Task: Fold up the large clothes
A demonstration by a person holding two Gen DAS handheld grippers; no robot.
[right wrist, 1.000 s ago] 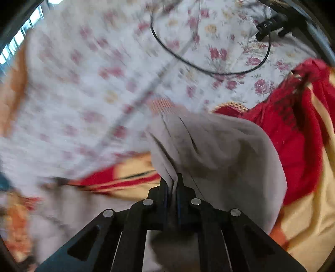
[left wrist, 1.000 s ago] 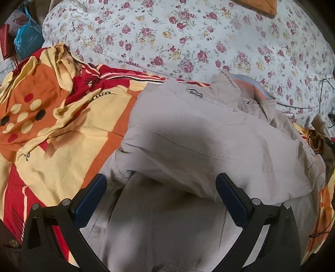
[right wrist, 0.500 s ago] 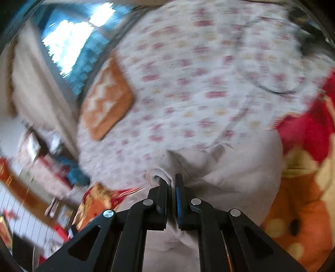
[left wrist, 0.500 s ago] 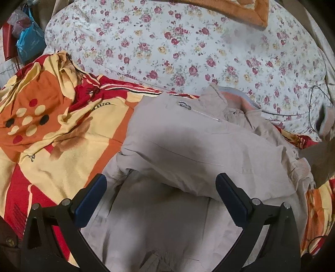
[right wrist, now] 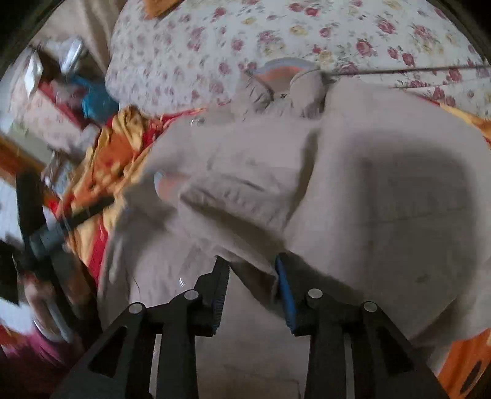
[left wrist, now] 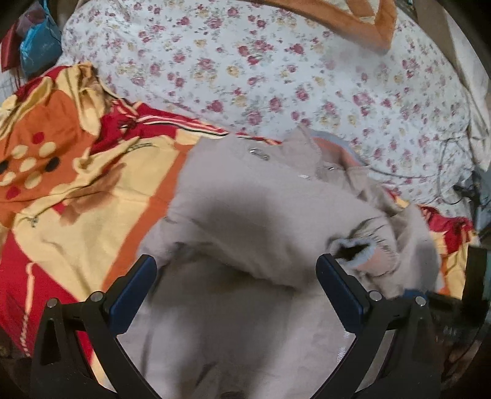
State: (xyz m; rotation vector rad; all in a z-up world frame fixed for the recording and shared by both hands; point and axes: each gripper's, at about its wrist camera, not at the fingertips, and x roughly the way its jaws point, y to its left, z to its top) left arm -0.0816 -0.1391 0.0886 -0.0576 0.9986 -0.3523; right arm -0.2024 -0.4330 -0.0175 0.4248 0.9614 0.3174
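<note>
Two sleeves look folded in across the jacket (left wrist: 254,211), so I judge the fold roughly half done; the body has yet to be doubled over.

From my left wrist camera, the left gripper (left wrist: 235,276) stands wide open and holds nothing, hanging just above the lower part of the jacket. The jacket lies on the orange and red blanket (left wrist: 70,190), collar toward the flowered quilt (left wrist: 276,76). A sleeve crosses the chest, and its cuff (left wrist: 356,251) sits just beside my right-hand finger (left wrist: 340,294). The jacket's left edge is clean against the blanket, with plenty of bare blanket beyond it for moving. On the right the cloth bunches up, and a thin cable (left wrist: 442,159) trails over the quilt there, so I would keep away from that side.

From my right wrist camera, the right gripper (right wrist: 251,276) is partly open, its fingers a modest gap apart. A folded edge of the jacket (right wrist: 383,190) dips between them, but I judge it loose, not pinched. The collar (right wrist: 282,73) lies far ahead, near the quilt (right wrist: 337,27). This view is blurred. Clutter crowds the far left off the bed, while the blanket (right wrist: 460,368) shows at lower right, leaving some open room along the hem.
</note>
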